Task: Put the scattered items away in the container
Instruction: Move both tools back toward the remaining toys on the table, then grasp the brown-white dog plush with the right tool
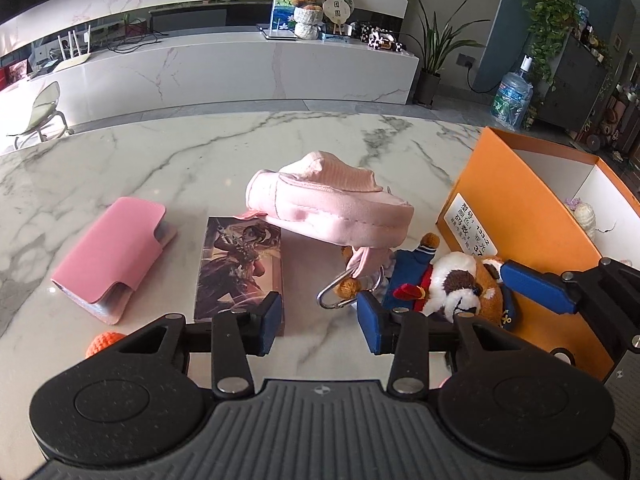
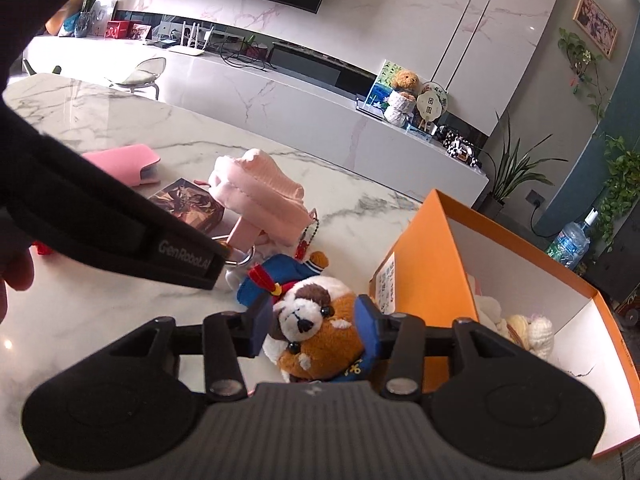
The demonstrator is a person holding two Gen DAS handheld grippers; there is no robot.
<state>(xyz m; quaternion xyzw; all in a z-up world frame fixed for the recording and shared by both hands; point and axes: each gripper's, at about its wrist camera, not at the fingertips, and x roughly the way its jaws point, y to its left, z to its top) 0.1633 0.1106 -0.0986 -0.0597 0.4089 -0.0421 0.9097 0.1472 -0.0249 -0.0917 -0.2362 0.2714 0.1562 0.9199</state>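
A plush red panda in a blue sailor suit (image 2: 316, 320) lies on the marble table beside the orange box (image 2: 436, 264). My right gripper (image 2: 314, 328) has its blue pads on both sides of the plush's head and looks closed on it. The plush also shows in the left wrist view (image 1: 456, 288). My left gripper (image 1: 320, 320) is open and empty above the table, near a carabiner (image 1: 334, 292). A pink pouch (image 1: 332, 204), an illustrated card box (image 1: 240, 268) and a pink phone case (image 1: 116, 252) lie ahead. The orange box (image 1: 516, 216) holds crocheted items (image 2: 528, 332).
An orange crocheted ball (image 1: 106, 342) sits at the table's near left. The left gripper's body (image 2: 108, 216) crosses the right wrist view. Beyond the table are a white marble TV cabinet (image 1: 224, 72), a chair (image 1: 44, 112), plants and a water bottle (image 1: 512, 96).
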